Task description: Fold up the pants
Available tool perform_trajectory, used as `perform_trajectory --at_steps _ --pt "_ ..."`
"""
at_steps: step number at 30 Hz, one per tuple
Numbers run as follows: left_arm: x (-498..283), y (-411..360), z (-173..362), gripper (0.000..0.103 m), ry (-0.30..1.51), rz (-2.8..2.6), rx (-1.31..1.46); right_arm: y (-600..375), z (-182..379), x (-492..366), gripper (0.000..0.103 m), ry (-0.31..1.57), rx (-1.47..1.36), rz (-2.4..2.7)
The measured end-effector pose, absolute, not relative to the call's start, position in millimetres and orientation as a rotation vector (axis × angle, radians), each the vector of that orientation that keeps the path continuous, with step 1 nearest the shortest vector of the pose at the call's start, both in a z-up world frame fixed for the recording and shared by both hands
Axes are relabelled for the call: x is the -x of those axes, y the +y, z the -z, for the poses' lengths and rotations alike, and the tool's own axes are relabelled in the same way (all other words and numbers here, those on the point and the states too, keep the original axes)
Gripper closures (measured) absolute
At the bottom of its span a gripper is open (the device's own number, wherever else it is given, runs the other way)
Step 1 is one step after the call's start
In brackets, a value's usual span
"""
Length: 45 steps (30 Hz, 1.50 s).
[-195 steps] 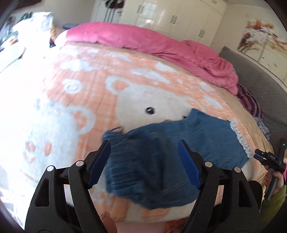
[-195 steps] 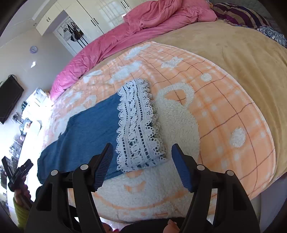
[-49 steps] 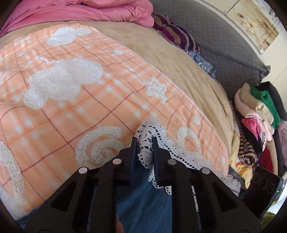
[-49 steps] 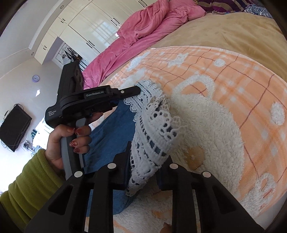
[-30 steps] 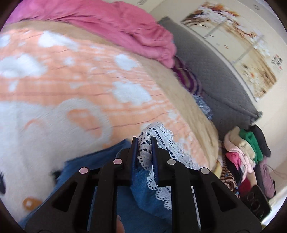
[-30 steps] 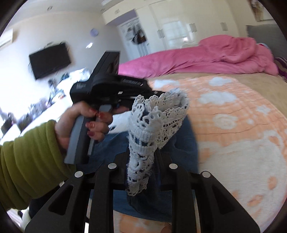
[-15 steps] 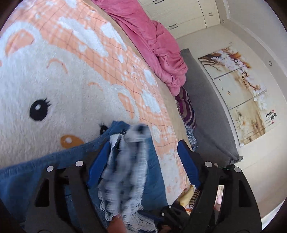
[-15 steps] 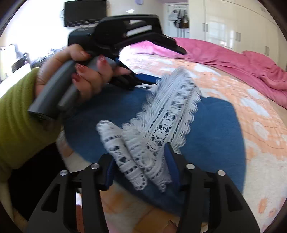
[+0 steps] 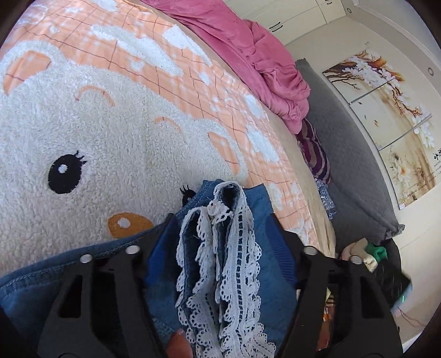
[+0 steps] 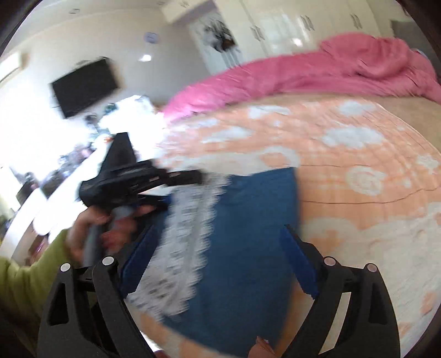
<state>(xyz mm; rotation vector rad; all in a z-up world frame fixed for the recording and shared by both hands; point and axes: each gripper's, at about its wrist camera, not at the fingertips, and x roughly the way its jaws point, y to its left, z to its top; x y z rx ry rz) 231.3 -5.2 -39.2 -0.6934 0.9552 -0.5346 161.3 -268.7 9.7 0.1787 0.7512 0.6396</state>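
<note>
Spread across the bed is an orange plaid blanket (image 9: 171,91) with a big white fleecy bear face — its black eye (image 9: 65,176) sits to the left of your left wrist view. A rumpled pink duvet (image 9: 264,63) lies along the far edge, with a grey padded headboard (image 9: 355,170) and a floral painting (image 9: 391,118) beyond it. Your left gripper (image 9: 222,239) is wide open here, its blue-padded fingers (image 9: 278,247) standing on either side of the blue pants (image 9: 271,275) without pinching them. The white lace hem (image 9: 234,261) lies bunched in loose upright ruffles between those fingers, resting on top of the blue cloth, which lies on the blanket just below the bear's orange nose (image 9: 125,223).

From your right wrist view (heavily motion-blurred) the pants (image 10: 248,247) lie folded as a blue block on the blanket (image 10: 358,154), the lace hem (image 10: 187,242) running down their left part. Your right gripper (image 10: 217,258) is also spread wide and holds nothing; its left pad (image 10: 137,264) is at the lace edge, though you cannot tell whether it touches. Your left gripper (image 10: 182,176) shows at the left, held in your left hand (image 10: 93,228) with a green sleeve (image 10: 30,278) — its tip is over the top of the lace. A wall-mounted television (image 10: 85,85) and white wardrobes (image 10: 278,24) stand behind the pink duvet (image 10: 303,74).
</note>
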Motion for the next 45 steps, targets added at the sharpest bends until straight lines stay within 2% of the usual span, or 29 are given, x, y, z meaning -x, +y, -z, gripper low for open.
perform_trajectory --at_steps 4,7,8,10,11,12,13,14,15,18,20,22,24,26,28,29,38,45 --pt "-235.9 -10.0 44.7 0.063 0.964 0.550 0.707 -279.5 -1.6 -230.3 0.015 0.879 -0.253 -0.547" --pt "-237.3 -12.2 45.7 0.087 0.953 0.566 0.705 -281.8 12.6 -265.3 0.021 0.976 -0.311 -0.550" --pt "-237.5 -12.2 46.4 0.088 0.947 0.585 0.717 -278.5 20.3 -279.9 0.022 1.025 -0.311 -0.546" --pt "-240.4 -14.4 47.8 0.088 0.935 0.624 0.743 -273.5 35.7 -290.2 0.030 1.068 -0.323 -0.544" --pt "-240.5 -15.8 46.4 0.089 0.924 0.646 0.748 -273.9 43.1 -291.8 0.047 1.090 -0.348 -0.555" --pt "-240.4 -18.0 43.8 0.089 0.911 0.659 0.742 -274.0 46.5 -294.8 0.075 1.100 -0.379 -0.586" --pt "-240.4 -19.8 41.2 0.089 0.898 0.669 0.736 -274.4 48.7 -292.5 0.087 1.095 -0.404 -0.632" --pt "-240.2 -20.5 38.7 0.089 0.888 0.676 0.728 -276.5 45.2 -285.7 0.093 1.070 -0.410 -0.665" --pt "-240.5 -21.2 35.6 0.089 0.878 0.671 0.719 -279.0 38.2 -281.1 0.094 1.038 -0.408 -0.671" --pt "-243.3 -18.3 31.2 0.089 0.867 0.580 0.673 -281.8 16.0 -277.0 0.094 0.948 -0.346 -0.638" --pt "-242.7 -18.5 33.4 0.089 0.889 0.510 0.637 -266.0 16.9 -283.0 0.094 0.944 -0.245 -0.608" --pt "-242.3 -22.5 38.3 0.087 0.910 0.458 0.599 -248.9 26.8 -284.8 0.089 0.965 -0.130 -0.554" --pt "-241.9 -24.9 40.8 0.084 0.921 0.413 0.563 -239.5 39.8 -285.5 0.069 0.985 -0.045 -0.506" --pt "-241.5 -22.8 40.9 0.075 0.930 0.379 0.544 -243.5 45.8 -285.1 0.066 0.978 -0.069 -0.505" --pt "-239.5 -21.9 38.8 0.069 0.926 0.363 0.528 -251.7 42.9 -281.1 0.048 0.970 -0.108 -0.502" --pt "-237.6 -19.9 38.1 0.064 0.922 0.358 0.522 -256.5 39.8 -277.4 0.034 0.956 -0.125 -0.494" --pt "-196.4 -0.2 11.3 0.041 0.842 0.292 0.478 -281.4 6.1 -244.0 0.032 0.859 -0.191 -0.499" --pt "-156.0 -3.0 0.4 0.034 0.845 0.290 0.474 -290.1 -7.9 -205.4 0.024 0.806 -0.183 -0.519"
